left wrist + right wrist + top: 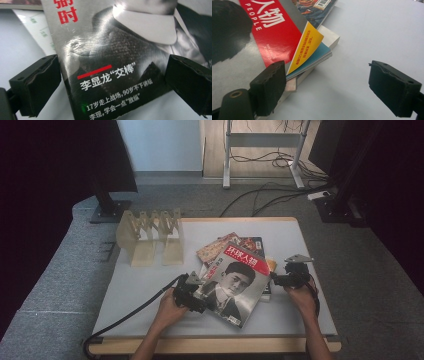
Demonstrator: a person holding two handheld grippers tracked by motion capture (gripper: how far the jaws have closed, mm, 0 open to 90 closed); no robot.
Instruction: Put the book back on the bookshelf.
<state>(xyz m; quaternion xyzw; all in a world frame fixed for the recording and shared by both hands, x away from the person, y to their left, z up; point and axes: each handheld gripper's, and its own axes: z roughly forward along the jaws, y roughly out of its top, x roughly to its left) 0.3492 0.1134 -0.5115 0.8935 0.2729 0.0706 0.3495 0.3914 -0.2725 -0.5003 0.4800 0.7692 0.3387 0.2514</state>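
A magazine [235, 285] with a red title band and a black-and-white portrait lies on top of a loose stack of magazines and books [227, 245] in the middle of the table. My left gripper [198, 298] is at its lower left edge. In the left gripper view this gripper [112, 87] is open, and the magazine's [112, 57] lower corner lies between the wide-apart jaws. My right gripper [278, 280] is open at the stack's right edge. In the right gripper view [332, 87] its left jaw rests against the magazine [249, 55], beside a curled yellow page [308, 46].
A pale slotted rack [150, 237] stands at the table's back left. The table [295, 235] has a light grey top with a wooden front edge. A thick white book [332, 37] lies under the stack. Monitor stands and cables are on the floor beyond.
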